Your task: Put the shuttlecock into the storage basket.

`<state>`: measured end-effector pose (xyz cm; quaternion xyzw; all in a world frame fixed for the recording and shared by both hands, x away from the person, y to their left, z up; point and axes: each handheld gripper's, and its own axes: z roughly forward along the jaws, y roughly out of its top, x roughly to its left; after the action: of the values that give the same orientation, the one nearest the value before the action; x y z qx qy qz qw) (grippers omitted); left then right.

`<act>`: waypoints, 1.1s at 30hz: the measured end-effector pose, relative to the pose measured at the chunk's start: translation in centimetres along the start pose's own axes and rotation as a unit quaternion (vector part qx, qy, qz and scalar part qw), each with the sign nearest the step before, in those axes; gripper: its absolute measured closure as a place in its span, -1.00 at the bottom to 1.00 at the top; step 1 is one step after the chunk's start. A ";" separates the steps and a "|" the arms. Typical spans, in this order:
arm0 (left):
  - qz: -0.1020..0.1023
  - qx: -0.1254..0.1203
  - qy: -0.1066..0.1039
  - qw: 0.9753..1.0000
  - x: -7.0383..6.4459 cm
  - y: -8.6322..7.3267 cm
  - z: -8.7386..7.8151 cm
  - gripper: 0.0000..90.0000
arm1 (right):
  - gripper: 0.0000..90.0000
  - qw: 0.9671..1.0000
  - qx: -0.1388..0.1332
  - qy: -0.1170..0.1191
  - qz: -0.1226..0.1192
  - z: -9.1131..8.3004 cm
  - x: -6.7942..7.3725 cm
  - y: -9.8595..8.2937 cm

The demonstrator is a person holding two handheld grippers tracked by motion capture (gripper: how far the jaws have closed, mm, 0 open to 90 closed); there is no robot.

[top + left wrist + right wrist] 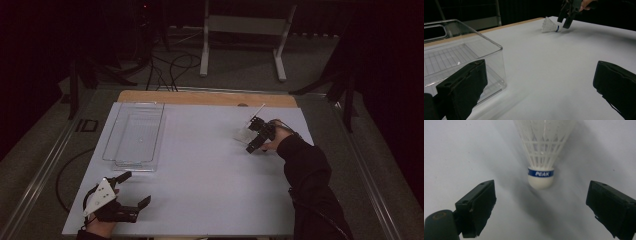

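Note:
A white plastic shuttlecock (541, 157) with a blue band lies on its side on the white table top, at the far right in the high view (244, 131). My right gripper (541, 202) hovers just behind its cork end, open, with the jaws on either side and apart from it; the same gripper (566, 17) appears far off in the left gripper view, beside the shuttlecock (550, 25). My left gripper (134, 191) rests open at the near left corner, nothing between its jaws (541, 85).
A clear plastic bin (135, 134) stands empty at the left of the table, close to my left gripper (461, 57). A wooden strip (205, 97) edges the far side. Table legs and cables lie on the floor beyond.

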<state>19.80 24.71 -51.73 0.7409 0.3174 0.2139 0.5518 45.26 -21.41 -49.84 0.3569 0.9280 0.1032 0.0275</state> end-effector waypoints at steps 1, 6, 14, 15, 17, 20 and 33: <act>0.000 0.000 0.000 1.000 0.0 0.0 0.0 -1.00 | -0.79 1.000 -0.001 -0.006 -0.003 0.1 0.0 0.1; 0.000 0.000 0.000 1.000 0.0 0.0 0.0 -1.00 | -0.73 1.000 0.005 -0.006 0.005 0.3 -0.1 0.4; 0.000 0.000 0.000 1.000 0.0 0.0 0.0 -1.00 | -0.44 1.000 0.018 -0.002 0.022 0.7 -0.5 0.6; 0.000 0.001 0.000 1.000 0.0 0.0 0.0 -1.00 | -0.35 1.000 0.020 0.001 0.023 0.7 -0.4 0.7; 0.000 0.001 0.000 1.000 0.0 0.0 0.0 -1.00 | -0.27 1.000 0.025 0.003 0.017 0.9 -0.4 0.8; -0.001 0.001 0.000 1.000 0.0 0.0 0.0 -1.00 | -0.18 0.999 0.028 0.002 0.018 1.1 -0.3 1.0; 0.000 0.002 -0.001 1.000 0.0 -0.1 0.1 -1.00 | 0.24 0.999 0.044 -0.009 0.014 1.7 -0.1 1.5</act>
<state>19.85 24.68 -51.81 0.7423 0.3176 0.2123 0.5505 46.54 -20.06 -51.15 0.3714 0.9264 0.0595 0.0192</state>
